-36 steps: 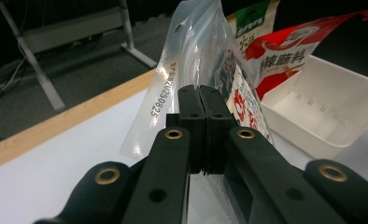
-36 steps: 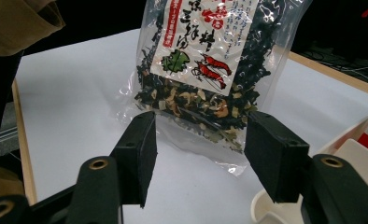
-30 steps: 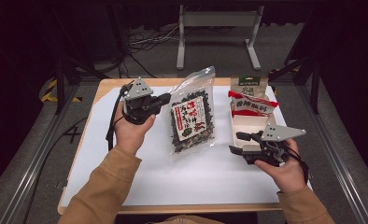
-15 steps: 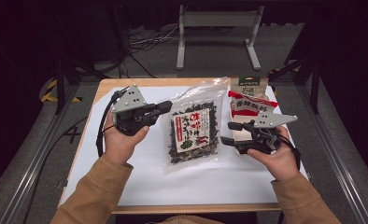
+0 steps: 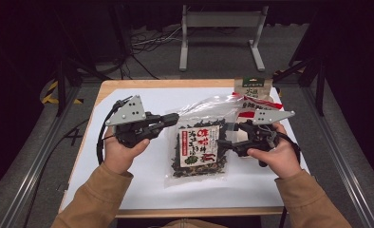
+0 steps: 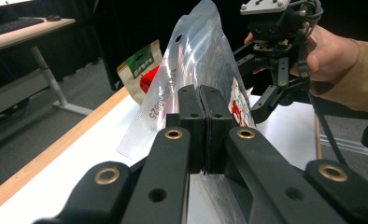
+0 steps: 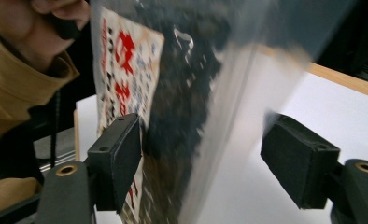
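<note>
"What lay around me?"

"My worktop (image 5: 128, 90) had a wooden edge under a white sheet (image 5: 142, 185). Beyond it was grey floor (image 5: 213, 57) with loose cables (image 5: 147, 42) and a grey metal stand (image 5: 220, 35)."

"And the sides?"

"Metal rails (image 5: 38, 161) ran along both, with yellow-black tape (image 5: 50, 97) on the floor at my left. The back was dark. From my left hand-held gripper's camera, another desk (image 6: 28, 32) stood farther off."

clear bag (image 5: 198, 145) between claws, pouch (image 5: 254, 91) behind right

Left gripper (image 5: 172, 118) and right gripper (image 5: 229, 135) flank the seaweed bag (image 5: 199, 145).
</note>
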`<state>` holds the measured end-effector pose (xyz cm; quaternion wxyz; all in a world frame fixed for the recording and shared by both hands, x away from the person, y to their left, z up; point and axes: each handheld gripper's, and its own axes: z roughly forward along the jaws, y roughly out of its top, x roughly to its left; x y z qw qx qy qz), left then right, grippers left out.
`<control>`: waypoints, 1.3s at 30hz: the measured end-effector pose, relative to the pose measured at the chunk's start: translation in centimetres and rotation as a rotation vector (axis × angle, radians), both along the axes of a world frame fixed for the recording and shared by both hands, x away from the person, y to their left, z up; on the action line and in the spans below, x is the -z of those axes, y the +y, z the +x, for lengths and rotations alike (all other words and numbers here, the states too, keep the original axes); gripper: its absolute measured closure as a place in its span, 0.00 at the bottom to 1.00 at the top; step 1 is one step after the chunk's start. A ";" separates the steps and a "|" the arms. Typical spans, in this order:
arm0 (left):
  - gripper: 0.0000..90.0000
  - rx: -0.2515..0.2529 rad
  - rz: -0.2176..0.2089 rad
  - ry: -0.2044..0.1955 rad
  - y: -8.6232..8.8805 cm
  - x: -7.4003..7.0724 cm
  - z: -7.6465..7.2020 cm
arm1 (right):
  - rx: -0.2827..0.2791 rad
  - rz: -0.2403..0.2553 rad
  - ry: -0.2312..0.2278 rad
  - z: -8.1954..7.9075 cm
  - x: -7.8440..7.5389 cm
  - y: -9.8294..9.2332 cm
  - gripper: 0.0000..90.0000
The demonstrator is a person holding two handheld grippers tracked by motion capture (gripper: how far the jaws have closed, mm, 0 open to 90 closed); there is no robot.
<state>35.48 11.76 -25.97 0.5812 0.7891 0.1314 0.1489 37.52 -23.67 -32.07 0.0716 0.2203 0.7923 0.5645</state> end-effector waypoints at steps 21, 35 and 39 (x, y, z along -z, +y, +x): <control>0.98 0.061 -0.070 0.058 0.4 0.8 0.2 | -0.196 0.006 0.110 -0.4 -1.1 0.6 0.84; 0.70 0.050 -0.147 0.080 1.8 0.9 0.2 | -0.190 -0.001 0.116 -0.9 -2.1 -0.1 0.84; 0.65 0.034 -0.146 0.085 2.5 1.2 0.1 | -0.166 -0.012 0.089 -1.1 -2.7 -0.8 0.84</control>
